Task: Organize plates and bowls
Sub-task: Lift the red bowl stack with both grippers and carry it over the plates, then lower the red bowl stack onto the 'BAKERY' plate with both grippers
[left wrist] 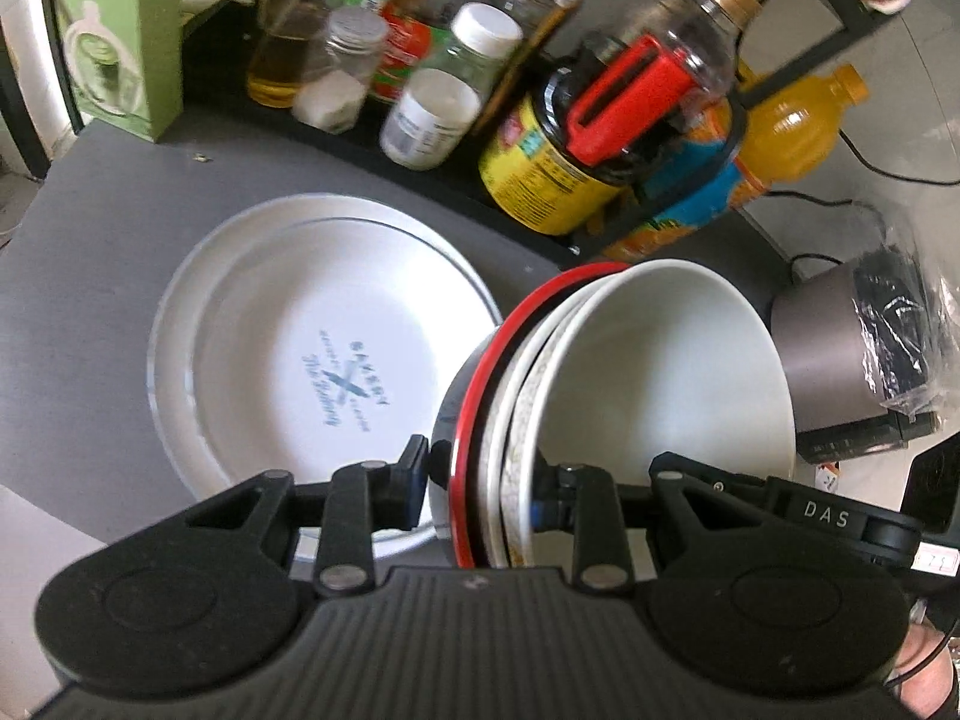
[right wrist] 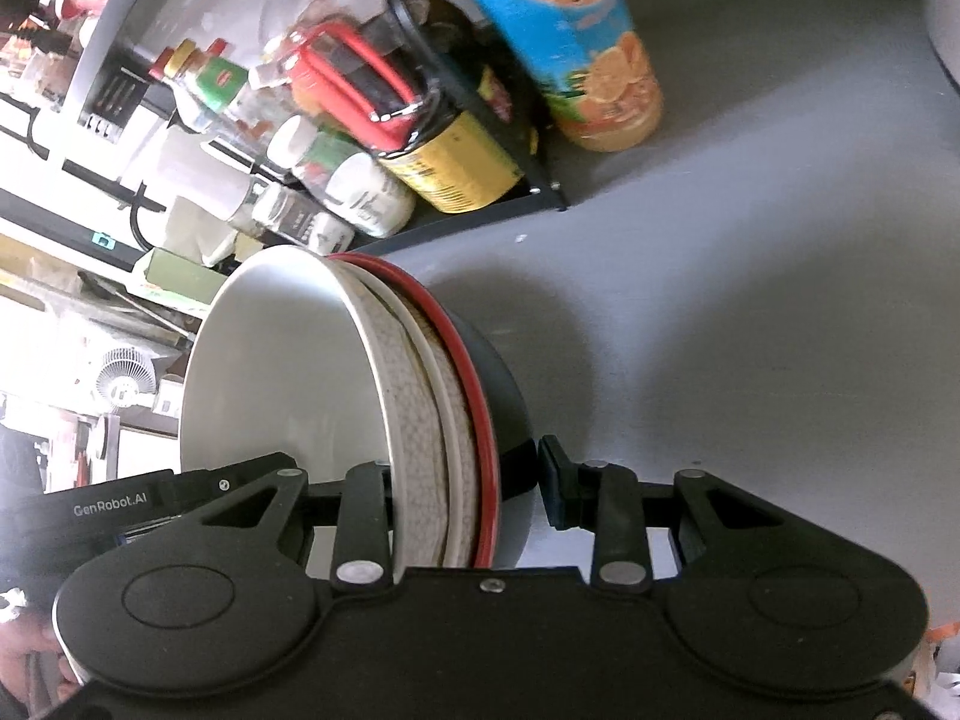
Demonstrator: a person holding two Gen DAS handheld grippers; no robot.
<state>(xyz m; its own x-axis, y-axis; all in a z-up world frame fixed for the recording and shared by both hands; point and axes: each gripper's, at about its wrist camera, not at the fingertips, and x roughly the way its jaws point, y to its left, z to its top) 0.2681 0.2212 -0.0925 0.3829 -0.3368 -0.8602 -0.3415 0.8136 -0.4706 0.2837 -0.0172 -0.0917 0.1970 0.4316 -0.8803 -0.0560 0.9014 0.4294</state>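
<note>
A nested stack of bowls (left wrist: 648, 384) is held tilted on edge above the grey table: a white bowl inside, a speckled one, and a black bowl with a red rim outside. My left gripper (left wrist: 480, 486) is shut on the stack's rim from one side. My right gripper (right wrist: 468, 492) straddles the same stack (right wrist: 288, 384) from the opposite side; its right finger (right wrist: 555, 489) stands a little off the black bowl. Stacked white plates (left wrist: 318, 348) with a blue print lie flat on the table, left of the bowls.
A black rack (left wrist: 420, 174) along the back holds bottles, jars, a yellow can (left wrist: 540, 174) and an orange juice bottle (right wrist: 576, 54). A green carton (left wrist: 114, 30) stands at the far left. A grey cylinder and a plastic-wrapped black device (left wrist: 864, 360) sit to the right.
</note>
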